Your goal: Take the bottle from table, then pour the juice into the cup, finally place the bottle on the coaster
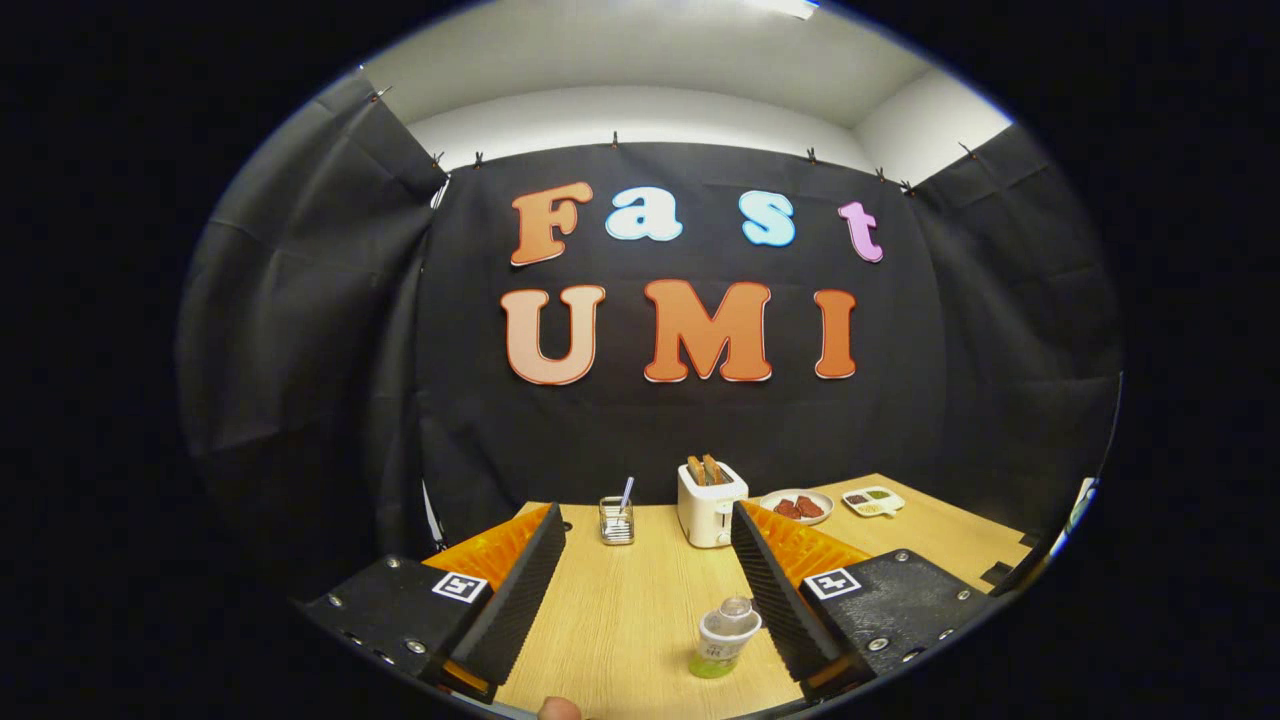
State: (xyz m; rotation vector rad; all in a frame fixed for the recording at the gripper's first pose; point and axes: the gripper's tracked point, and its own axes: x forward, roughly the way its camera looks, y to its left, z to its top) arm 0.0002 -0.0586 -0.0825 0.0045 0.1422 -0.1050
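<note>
Tongs: the tongs (648, 575) stand wide apart above the light wooden surface (620, 610), holding nothing.
Bottle: a small clear plastic bottle with a white label and green juice at its base (723, 638) stands upright on the surface between the fingers, close beside the inner face of the right finger (775, 590); whether it touches that finger cannot be told. The left finger (520, 590) is well apart from it.
Glass: a clear glass holding a white straw (617, 520) stands beyond the fingertips.
Toaster: a white toaster with two browned slices in its slots (709, 503) stands beside the glass.
Plate: a round white plate with reddish pieces (796, 506) lies past the toaster.
Tray: a small white divided tray with coloured fillings (872, 500) lies just beyond the plate.
</note>
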